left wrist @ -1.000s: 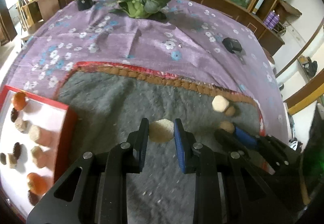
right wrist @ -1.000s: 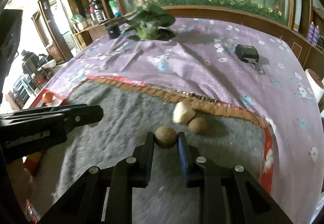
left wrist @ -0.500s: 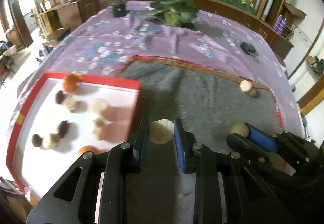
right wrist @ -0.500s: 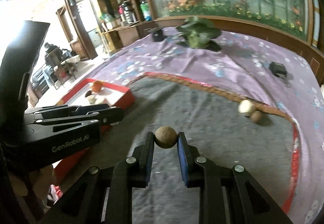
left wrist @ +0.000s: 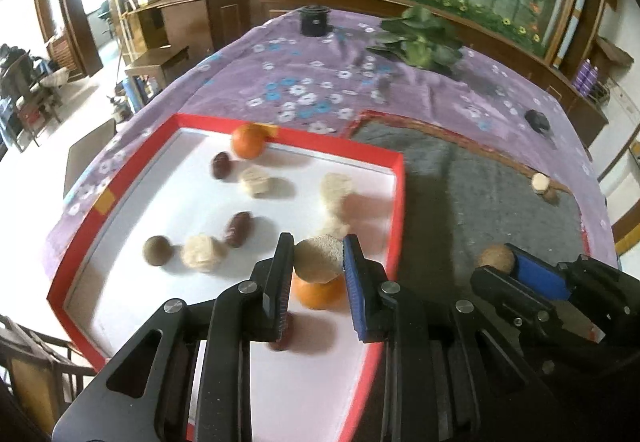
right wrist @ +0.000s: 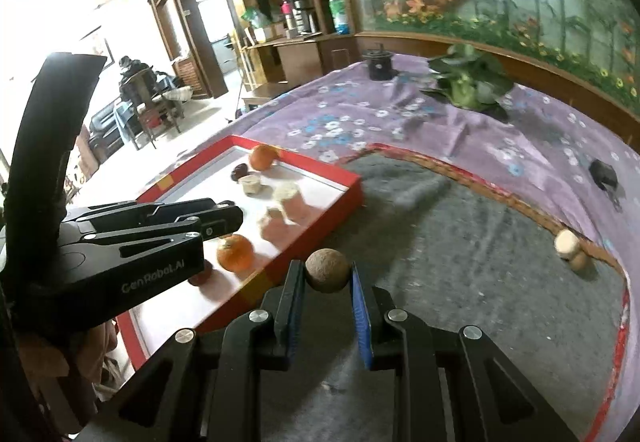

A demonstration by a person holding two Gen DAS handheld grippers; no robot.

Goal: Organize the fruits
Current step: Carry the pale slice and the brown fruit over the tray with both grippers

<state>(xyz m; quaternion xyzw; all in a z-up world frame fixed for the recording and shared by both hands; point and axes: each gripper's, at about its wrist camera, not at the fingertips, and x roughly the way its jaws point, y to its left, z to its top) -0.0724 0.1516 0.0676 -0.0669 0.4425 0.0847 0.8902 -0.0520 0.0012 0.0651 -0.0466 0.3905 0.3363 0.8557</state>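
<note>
My left gripper [left wrist: 318, 262] is shut on a pale beige fruit [left wrist: 319, 257] and holds it above the red-rimmed white tray [left wrist: 394, 178], over an orange [left wrist: 318, 292]. Several fruits lie in the tray: another orange [left wrist: 248, 141], dark dates [left wrist: 239, 228], a brown ball [left wrist: 157, 250], beige pieces [left wrist: 202, 252]. My right gripper [right wrist: 325, 276] is shut on a round brown fruit [right wrist: 326, 269] above the grey mat [right wrist: 460, 282], beside the tray's right rim [right wrist: 304, 230]. A pale fruit [right wrist: 567, 241] and a brown one [right wrist: 579, 260] remain at the mat's far right edge.
The table has a purple flowered cloth [left wrist: 312, 82]. A leafy green plant [left wrist: 420, 42] and a black cup [left wrist: 315, 20] stand at the back. A small black object [left wrist: 537, 120] lies at the right. Chairs and floor lie left of the table.
Both grippers have swung left with their fruits. The left one now hangs over the tray; the right one has come close to the tray's rim.
</note>
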